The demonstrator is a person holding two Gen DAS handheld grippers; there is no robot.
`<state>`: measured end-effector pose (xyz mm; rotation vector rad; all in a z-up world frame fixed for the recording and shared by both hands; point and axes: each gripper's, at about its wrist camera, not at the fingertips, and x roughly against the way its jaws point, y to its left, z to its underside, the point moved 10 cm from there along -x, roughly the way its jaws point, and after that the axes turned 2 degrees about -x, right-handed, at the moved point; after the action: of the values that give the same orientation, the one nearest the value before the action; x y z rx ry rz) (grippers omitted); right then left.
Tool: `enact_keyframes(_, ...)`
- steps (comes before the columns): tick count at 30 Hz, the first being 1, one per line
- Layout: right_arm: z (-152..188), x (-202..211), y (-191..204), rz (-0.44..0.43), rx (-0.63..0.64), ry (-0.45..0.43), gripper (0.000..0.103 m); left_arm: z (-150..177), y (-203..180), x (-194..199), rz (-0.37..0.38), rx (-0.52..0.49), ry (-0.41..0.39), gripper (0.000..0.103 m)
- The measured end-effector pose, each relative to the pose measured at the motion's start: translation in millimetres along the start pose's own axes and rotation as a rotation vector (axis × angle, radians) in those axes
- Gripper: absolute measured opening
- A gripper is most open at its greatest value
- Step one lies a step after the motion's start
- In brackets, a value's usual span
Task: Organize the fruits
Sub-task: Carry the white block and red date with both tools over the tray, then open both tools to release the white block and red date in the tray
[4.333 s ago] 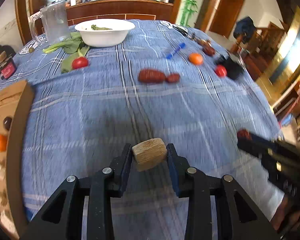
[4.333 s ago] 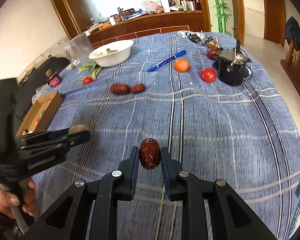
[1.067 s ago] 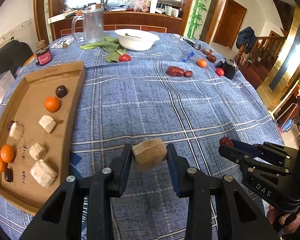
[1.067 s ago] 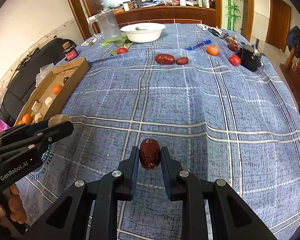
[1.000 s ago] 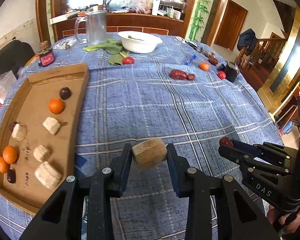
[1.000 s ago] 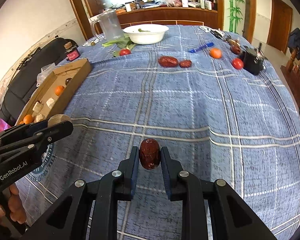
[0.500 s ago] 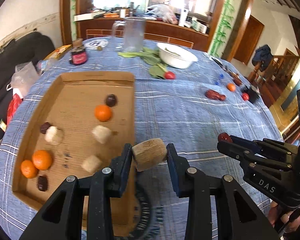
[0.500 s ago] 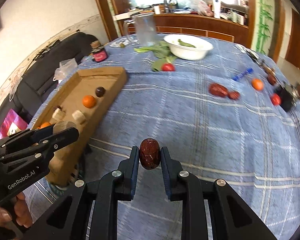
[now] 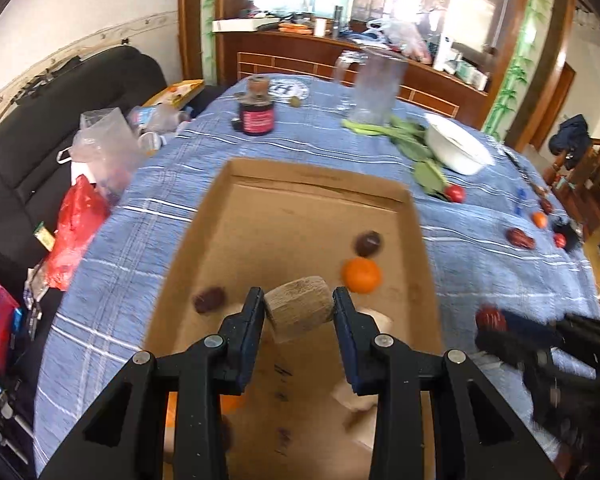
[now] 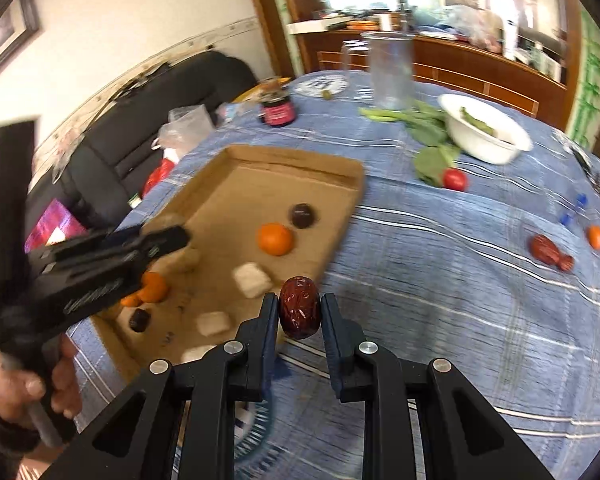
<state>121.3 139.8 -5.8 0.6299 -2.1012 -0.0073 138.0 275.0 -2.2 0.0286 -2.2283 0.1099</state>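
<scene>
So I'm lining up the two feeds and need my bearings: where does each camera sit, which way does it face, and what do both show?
Left wrist: sits on the left gripper, looking down along its fingers at the cardboard tray; its own fingers clamp a tan chunk, and the right gripper shows at the right edge.
Right wrist: sits on the right gripper, facing the tray's near right edge and the blue tablecloth; it clamps a red date, and a hand holding the left gripper shows at left.
Shared: tray, orange, white bowl.

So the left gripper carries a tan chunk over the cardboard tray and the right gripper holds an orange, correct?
Not quite. The right gripper holds a dark red date, not an orange, as the right wrist view shows. The left gripper does carry the tan chunk over the cardboard tray.
</scene>
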Motion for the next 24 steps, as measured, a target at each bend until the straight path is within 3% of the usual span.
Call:
enact_keyframes(12, -2, -62, 70, -0.100, 0.099, 0.088, 0.024, -32, 34, -54, -0.015, 0.031, 0.077, 0.034)
enact_keyframes(24, 1, -105, 78, -0.095, 0.130, 0.156, 0.024, -36, 40, -104, -0.009, 0.038, 0.163, 0.034)
